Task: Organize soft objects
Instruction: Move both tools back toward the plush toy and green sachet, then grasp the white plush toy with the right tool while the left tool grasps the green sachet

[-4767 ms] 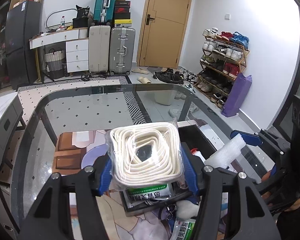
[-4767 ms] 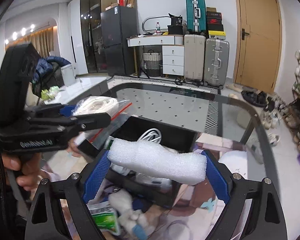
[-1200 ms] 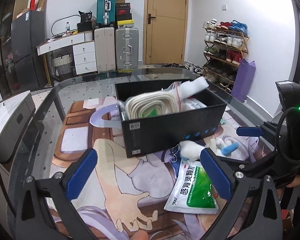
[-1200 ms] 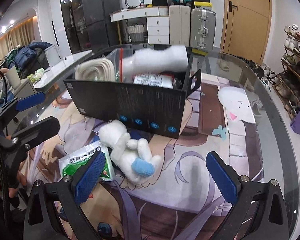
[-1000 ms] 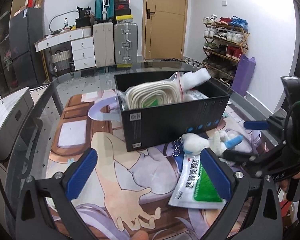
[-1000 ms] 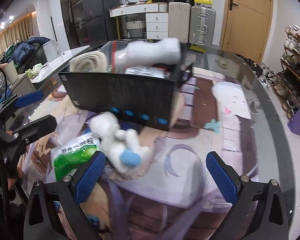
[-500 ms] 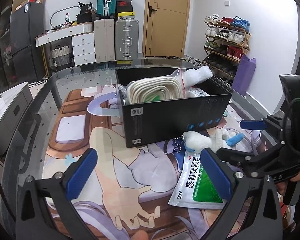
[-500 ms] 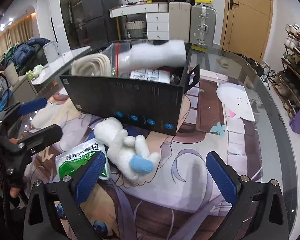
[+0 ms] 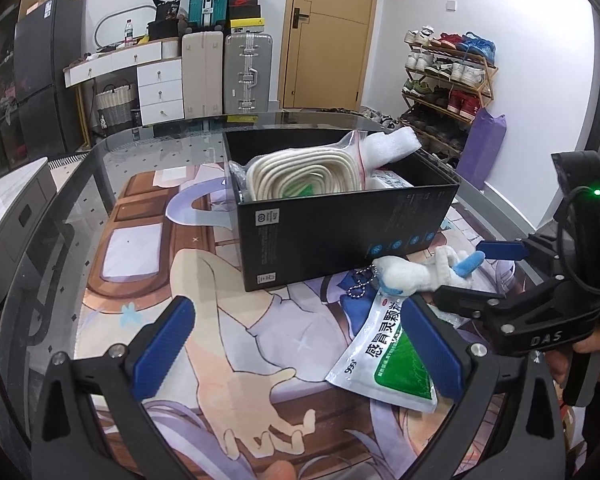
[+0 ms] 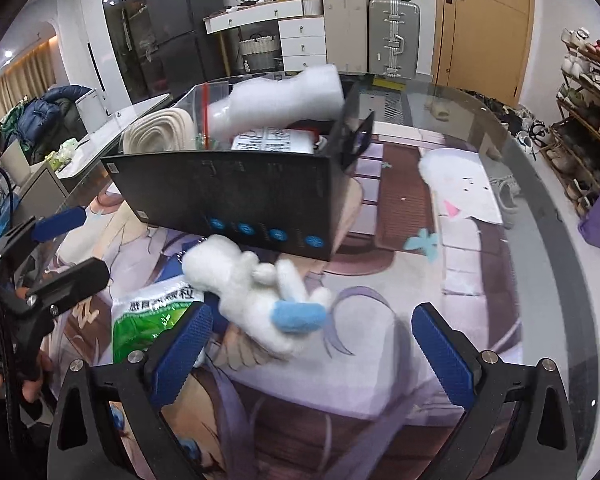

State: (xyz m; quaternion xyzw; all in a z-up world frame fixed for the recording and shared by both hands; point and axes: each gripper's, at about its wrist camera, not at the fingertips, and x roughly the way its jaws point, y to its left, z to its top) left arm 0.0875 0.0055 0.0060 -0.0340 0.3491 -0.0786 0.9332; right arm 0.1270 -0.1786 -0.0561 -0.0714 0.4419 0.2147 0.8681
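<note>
Two soft things are not yet in the black box (image 9: 340,232): a white plush toy (image 10: 256,284) with a blue tip and a bead chain, and a green-and-white sachet (image 9: 384,356). The toy lies on the printed mat just in front of the box's long wall, near its right-hand end as the left wrist view shows it, and it overlaps the top edge of the sachet, which lies flat a little further out from the box. Inside the box sit a bagged coil of cream rope (image 9: 304,178) and a white foam piece (image 9: 388,146) leaning up over the rim (a printed packet shows beneath them).

The step in hand looks like the pickup of the plush toy. The right hand-held gripper (image 10: 312,348) is spread wide and empty, low over the mat in front of the box, with the toy just ahead of its left finger and partly between the two. The left hand-held gripper (image 9: 296,344) is also wide and holds nothing; it hangs further out from the box, with the sachet by its right finger.

Next, I judge, the right one must shift a little toward the toy so the body sits squarely between the pads, then close gently; the toy is soft and will squash, and its chain may drag across the sachet. The box stands on a glass desk (image 9: 112,160).
</note>
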